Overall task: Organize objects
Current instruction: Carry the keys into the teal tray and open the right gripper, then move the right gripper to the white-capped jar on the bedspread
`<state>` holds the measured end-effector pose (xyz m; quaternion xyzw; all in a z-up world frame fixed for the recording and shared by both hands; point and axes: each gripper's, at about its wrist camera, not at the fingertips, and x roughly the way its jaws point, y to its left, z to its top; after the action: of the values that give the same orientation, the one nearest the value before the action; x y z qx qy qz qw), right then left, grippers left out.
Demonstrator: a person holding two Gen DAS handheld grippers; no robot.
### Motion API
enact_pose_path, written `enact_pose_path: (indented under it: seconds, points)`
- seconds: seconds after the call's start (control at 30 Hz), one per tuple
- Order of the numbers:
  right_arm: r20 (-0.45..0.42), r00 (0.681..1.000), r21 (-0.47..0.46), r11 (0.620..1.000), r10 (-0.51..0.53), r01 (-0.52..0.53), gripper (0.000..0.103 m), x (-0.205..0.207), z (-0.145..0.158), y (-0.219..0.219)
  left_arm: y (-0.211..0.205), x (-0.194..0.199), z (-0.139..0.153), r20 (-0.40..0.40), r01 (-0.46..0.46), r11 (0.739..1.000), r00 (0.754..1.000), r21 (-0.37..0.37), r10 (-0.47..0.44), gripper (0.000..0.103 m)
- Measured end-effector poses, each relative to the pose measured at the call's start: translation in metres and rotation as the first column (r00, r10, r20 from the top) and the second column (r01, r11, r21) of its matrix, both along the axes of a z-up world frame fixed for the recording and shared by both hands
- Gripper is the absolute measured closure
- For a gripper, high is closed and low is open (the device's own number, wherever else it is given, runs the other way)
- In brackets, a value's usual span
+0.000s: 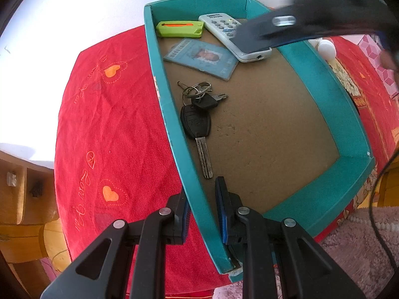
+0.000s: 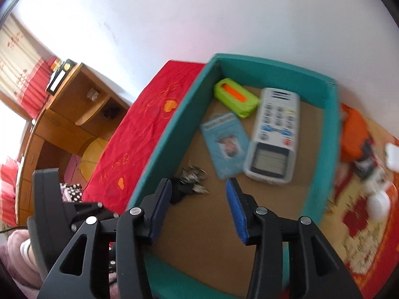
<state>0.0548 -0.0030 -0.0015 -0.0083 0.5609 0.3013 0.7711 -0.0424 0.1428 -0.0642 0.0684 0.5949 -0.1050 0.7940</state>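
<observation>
Left fingers: we are clamping the left gripper point(image 1: 203, 214) narrowly on the near-left wall of the teal cardboard tray with the bare brown floor point(image 1: 321, 92), one pad outside and one inside, steadying it on the red heart-printed cloth point(image 1: 112, 124).

Right fingers: we are holding the right gripper point(image 2: 199, 206) over the tray's near half, its blue pads parted to a middling gap with nothing between them.

Nearest thing: the white remote control with a grey screen point(image 2: 273, 137) is lying just ahead and slightly right of the right fingers, flat on the floor, screen end toward us, long axis running away toward the far wall.

Inside the tray: the blue ID card in a clear sleeve point(image 2: 224, 144) is lying beside the remote on its left; the lime-green case with an orange strip point(image 2: 235, 97) is sitting in the far corner; the bunch of black-headed keys on rings point(image 1: 197, 114) is lying along the left wall.

Outside, to the right: white round objects point(image 2: 377, 205) and blurred orange items are waiting on the patterned cloth, nearer the right hand.

In the way: we are judging the tray's right wall as the only barrier between the right gripper and those items.
</observation>
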Motion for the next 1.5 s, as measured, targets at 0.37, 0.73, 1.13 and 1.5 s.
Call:
enact_pose_path:
  seconds: [0.37, 0.73, 1.13, 1.5]
  points:
    - [0.099, 0.963, -0.156, 0.952, -0.25, 0.263, 0.045, -0.004, -0.003, -0.144, -0.002, 0.003, -0.001, -0.004, -0.001, 1.0, 1.0, -0.001, 0.001, 0.085]
    - [0.21, 0.962, -0.345, 0.907, -0.176, 0.242, 0.034, 0.035, -0.037, -0.187, -0.009, 0.006, -0.003, -0.012, 0.005, 1.0, 1.0, 0.019, -0.005, 0.085]
    - [0.172, 0.966, -0.327, 0.914, -0.191, 0.239, 0.05, 0.066, -0.051, -0.172, -0.021, 0.011, -0.003, -0.015, -0.002, 0.999, 1.0, 0.037, 0.003, 0.085]
    - [-0.126, 0.936, -0.032, 0.945, -0.327, 0.326, 0.05, 0.039, -0.062, -0.193, -0.015, 0.006, -0.002, -0.008, -0.011, 1.0, 1.0, 0.027, 0.011, 0.085]
